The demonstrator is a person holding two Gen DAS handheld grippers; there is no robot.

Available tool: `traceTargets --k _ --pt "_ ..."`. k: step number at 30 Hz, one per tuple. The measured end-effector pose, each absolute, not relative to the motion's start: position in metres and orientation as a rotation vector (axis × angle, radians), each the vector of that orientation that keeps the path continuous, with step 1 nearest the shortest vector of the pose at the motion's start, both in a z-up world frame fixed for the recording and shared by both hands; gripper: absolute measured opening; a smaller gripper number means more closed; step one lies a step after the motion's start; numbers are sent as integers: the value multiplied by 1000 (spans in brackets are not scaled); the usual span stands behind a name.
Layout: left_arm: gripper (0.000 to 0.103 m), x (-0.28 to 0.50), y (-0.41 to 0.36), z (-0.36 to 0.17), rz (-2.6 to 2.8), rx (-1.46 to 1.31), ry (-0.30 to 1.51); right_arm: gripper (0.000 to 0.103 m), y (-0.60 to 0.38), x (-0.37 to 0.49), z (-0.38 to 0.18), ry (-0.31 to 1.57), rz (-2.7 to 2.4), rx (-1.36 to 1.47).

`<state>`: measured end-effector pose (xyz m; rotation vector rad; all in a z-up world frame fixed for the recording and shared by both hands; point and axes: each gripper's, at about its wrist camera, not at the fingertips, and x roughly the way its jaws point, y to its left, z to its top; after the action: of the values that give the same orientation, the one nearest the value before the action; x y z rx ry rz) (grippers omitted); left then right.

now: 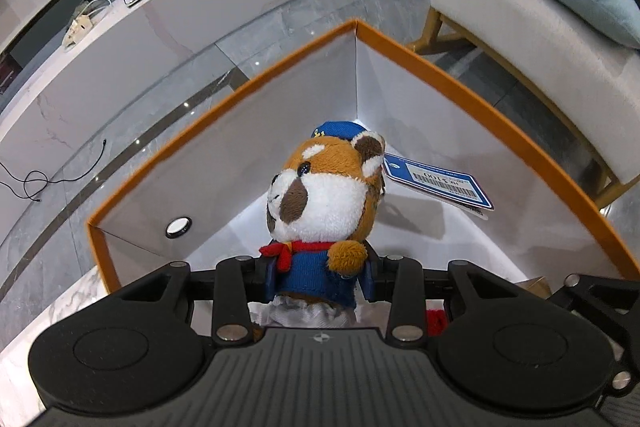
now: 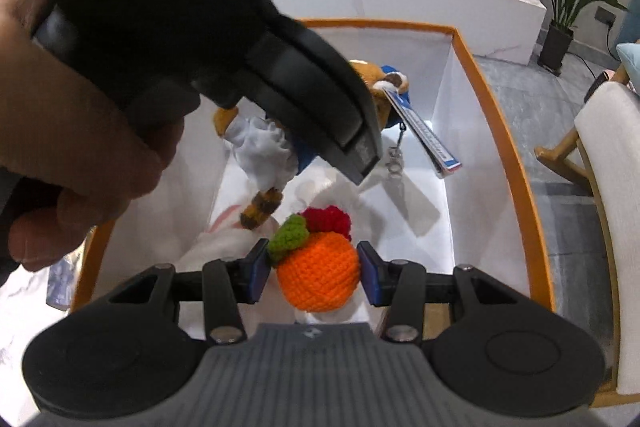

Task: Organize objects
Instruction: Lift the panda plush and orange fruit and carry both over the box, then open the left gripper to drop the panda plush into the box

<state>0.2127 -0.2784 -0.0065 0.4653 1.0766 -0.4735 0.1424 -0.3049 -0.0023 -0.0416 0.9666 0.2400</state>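
Item one: plush red panda [image 1: 324, 195] in blue cap and jacket, red neckerchief, with a card price tag [image 1: 440, 183] and a small metal key-ring clasp [image 2: 394, 157] hanging from it. It hangs head-up inside the orange-rimmed white box [image 1: 500, 99], toward the box's far corner, clear of the floor of the box. The left claw [image 1: 320, 277] is pinching it across the jacketed torso, pads pressed into the fabric. Handling, as judged: light, soft, squashes under grip and springs back; not fragile, not slippery; the torso is the sound place to hold, since the tag and clasp would swing or tear if taken instead. Item two: crocheted orange fruit [image 2: 318, 277] with green leaf and red pompom, low at the near side of the same box, above a white plush with pink ears [image 2: 224, 227] that lies on the box floor. The right claw [image 2: 316, 277] is closed on it at the widest part of the ball, one pad touching each side. Handling, as judged: very light, yarn surface grippy, body yielding; hold across the round body, not by the leaf or pompom, which may pull loose. The box stands on a pale marbled desk [image 1: 24, 339], near its edge.
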Motion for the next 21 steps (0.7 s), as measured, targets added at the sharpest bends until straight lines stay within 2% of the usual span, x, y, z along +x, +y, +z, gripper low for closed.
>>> traceTargets --k 9,21 --pt "44 213 -277 -19 -462 487 1108 48 -313 155 -16 1055 181 -61" --pt "45 212 -277 -29 -449 517 1120 49 -318 163 -20 1067 177 -88"
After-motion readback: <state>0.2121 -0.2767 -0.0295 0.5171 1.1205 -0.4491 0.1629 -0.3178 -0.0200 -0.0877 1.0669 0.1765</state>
